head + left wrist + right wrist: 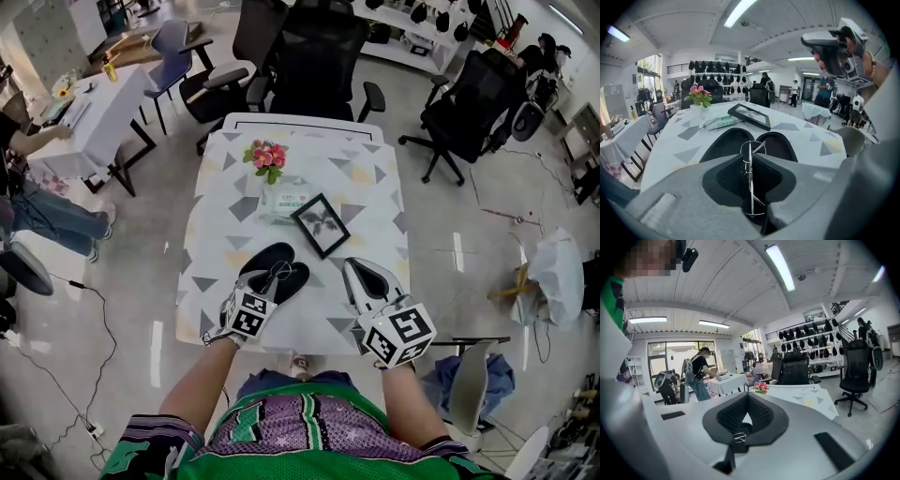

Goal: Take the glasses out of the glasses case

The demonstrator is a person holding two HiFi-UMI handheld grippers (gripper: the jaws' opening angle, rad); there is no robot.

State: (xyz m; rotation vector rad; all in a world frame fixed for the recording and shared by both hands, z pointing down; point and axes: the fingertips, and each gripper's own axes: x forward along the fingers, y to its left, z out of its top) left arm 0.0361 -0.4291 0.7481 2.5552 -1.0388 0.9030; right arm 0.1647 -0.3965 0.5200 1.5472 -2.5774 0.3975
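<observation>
Office room: black chairs [314,47], glossy pale floor. Counter [375,202] under white cloth with grey triangles. Black oval case [272,267] lies open just beyond left gripper [751,157] fingers. These pinch thin wire glasses [750,183] upright, wire clear only in left gripper view. Right gripper [747,394] fingers pressed together, nothing between; case left of them.

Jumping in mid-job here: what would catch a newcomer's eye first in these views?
First, the thin wire-framed glasses, pinched in the left gripper over the open black glasses case near the table's front edge. Next, the right gripper, shut on nothing and held raised to the right of the case. Behind them, a black picture frame and pink flowers sit mid-table.
</observation>
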